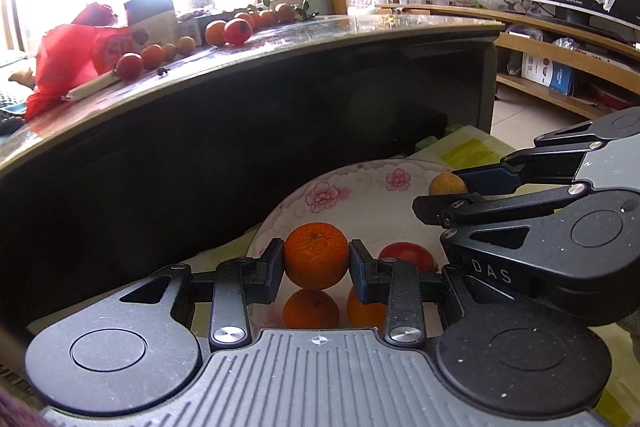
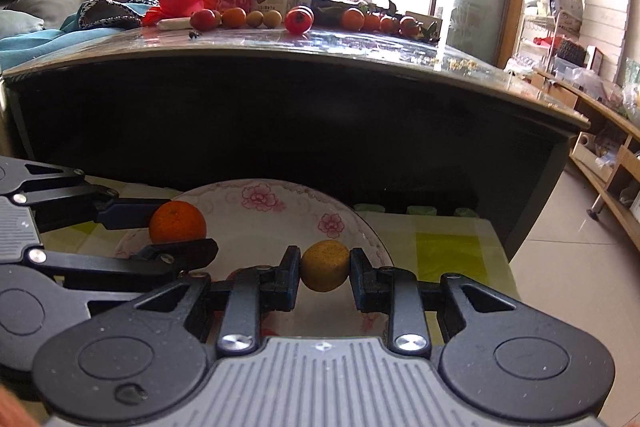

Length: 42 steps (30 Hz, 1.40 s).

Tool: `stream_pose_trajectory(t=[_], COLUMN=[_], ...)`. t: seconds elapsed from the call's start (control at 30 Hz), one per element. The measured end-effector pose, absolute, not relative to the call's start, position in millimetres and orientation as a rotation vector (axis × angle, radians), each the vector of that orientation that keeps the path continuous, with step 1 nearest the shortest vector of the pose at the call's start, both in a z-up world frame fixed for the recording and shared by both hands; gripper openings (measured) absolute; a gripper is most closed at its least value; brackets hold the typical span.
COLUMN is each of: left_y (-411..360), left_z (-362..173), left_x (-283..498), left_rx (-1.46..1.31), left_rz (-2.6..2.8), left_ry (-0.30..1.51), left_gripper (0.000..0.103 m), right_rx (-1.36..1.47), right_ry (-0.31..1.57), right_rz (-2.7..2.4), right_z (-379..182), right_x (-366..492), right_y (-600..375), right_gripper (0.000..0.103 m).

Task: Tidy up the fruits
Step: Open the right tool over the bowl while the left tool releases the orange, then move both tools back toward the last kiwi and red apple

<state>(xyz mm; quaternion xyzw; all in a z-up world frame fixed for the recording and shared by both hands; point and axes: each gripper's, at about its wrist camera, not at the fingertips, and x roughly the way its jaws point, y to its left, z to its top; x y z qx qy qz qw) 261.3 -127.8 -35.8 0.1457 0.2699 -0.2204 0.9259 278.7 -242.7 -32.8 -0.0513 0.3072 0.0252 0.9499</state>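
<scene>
floral plate, 1 orange gripped, 1 yellow fruit gripped

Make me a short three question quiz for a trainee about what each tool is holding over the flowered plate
1. True or false: the left tool is shut on the orange.
2. Which fruit does the right tool grip? A) red tomato B) yellow-brown fruit C) nothing
3. Fill in: both fruits are held over the ___.

Key: 1 true. 2 B. 3 plate.
</scene>
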Motion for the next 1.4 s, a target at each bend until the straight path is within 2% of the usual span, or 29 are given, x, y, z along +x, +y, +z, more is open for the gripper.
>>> stream_pose_trajectory(t=[0.4,0.5,0.63,1.2,1.4], left_y=[-123.6,-121.1,-113.3,-89.4,-70.9], left_z=[-34.9,-30.7,-20.1,45.2,51.2], left_x=[267.6,264.1,257.7,201.1,166.3], left_rx=[0.289,0.293,0.286,0.247,0.210], left_rz=[-0.435,-0.433,-0.426,-0.421,-0.431], left_ry=[0.559,0.551,0.533,0.444,0.444], left_gripper=[0.051,0.052,0.058,0.059,0.062], right_rx=[-0.088,-0.093,-0.086,0.005,-0.015], right_ry=[0.624,0.621,0.606,0.492,0.501], right_rz=[0.058,0.059,0.060,0.035,0.083], right_z=[-33.5,-28.6,-16.3,64.7,67.7], right_x=[282.1,279.8,273.5,213.3,170.9], right_y=[-248.5,-247.3,-248.0,-252.0,-233.3], right_gripper=[0.035,0.040,0.044,0.044,0.044])
